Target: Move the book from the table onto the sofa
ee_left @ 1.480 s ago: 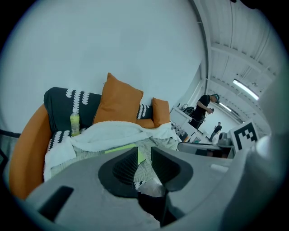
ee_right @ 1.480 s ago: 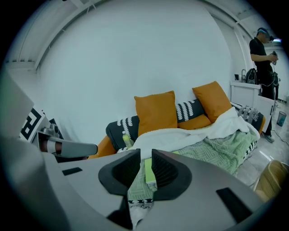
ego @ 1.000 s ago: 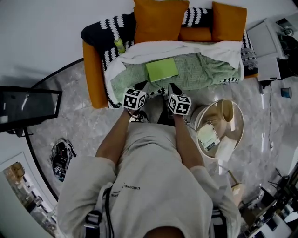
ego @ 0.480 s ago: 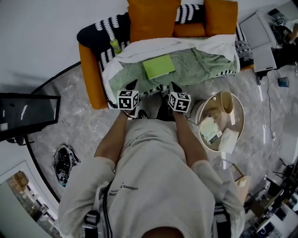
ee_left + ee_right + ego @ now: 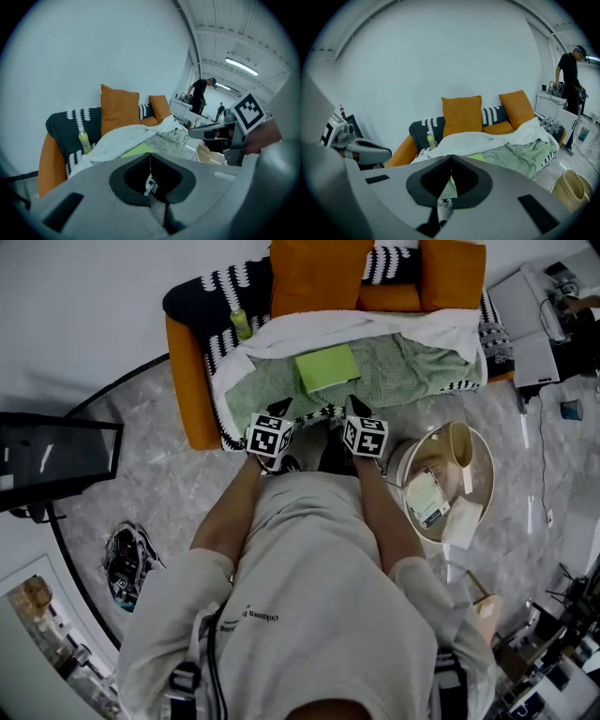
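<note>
Head view: the green book (image 5: 326, 368) lies flat on the sofa (image 5: 192, 381), on the green blanket (image 5: 412, 367), a little ahead of both tools and roughly between the lines they point along. My left tool (image 5: 282, 410) and right tool (image 5: 354, 407) hang side by side short of the seat's front edge, neither touching the book. The round table (image 5: 488, 479) stands off the right tool's outer side and carries other things. Since the book is already on the seat, I judge the task done or nearly so.

Left gripper view: my jaws are pressed together with nothing between them. A corner of the green cover shows just above them, beyond the tips, and a bottle (image 5: 84, 140) stands against the sofa's arm farther off to the tool's left.

Right gripper view: these jaws are also closed and empty, and only a sliver of green shows past them.

Handling, as I judge it — the book looks thin and light, with a stiff, flat, smooth cover that could slide out of a shallow pinch. The blanket under it is soft, so a lower jaw could press down into it and get beneath an edge. I would take it at the near edge — one jaw over the cover and one under.
</note>
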### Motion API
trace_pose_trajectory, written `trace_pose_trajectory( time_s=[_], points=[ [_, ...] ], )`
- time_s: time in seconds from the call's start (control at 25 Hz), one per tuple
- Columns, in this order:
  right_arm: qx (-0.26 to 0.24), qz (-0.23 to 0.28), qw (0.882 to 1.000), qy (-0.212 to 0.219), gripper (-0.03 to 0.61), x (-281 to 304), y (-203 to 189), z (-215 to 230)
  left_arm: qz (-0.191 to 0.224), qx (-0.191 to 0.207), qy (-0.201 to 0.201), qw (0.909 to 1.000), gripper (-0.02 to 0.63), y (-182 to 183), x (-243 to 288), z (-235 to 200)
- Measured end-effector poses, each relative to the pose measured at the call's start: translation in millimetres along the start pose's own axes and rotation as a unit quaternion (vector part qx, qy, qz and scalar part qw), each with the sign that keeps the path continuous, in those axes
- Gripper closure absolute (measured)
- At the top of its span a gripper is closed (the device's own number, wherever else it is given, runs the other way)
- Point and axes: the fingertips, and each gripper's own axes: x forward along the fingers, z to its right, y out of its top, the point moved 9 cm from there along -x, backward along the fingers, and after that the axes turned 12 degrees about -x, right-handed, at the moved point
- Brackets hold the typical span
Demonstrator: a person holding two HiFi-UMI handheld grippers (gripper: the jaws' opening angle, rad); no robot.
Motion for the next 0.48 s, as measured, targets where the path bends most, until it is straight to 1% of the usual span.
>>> trace_pose_trajectory(
  time_s=[0.2, 0.36, 0.48],
  points=[
    [-0.009, 0.000, 1.000, 0.012, 0.572, -0.4, 2.0, -9.1, 0.008, -0.024, 0.009, 0.9997, 0.603, -3.1, -8.4, -9.4],
    [-0.013, -0.008, 1.000, 0.009, 0.572, -0.5, -1.6, -10.6, 0.017, -0.024, 0.021, 0.9994, 0.603, -5.1, -14.0, -13.6],
    [-0.006, -0.013, 1.000, 0.001, 0.572, -2.3, -6.0, -10.2, 0.024, -0.023, 0.029, 0.9990, 0.603, -5.1, -18.9, -16.5]
  ],
)
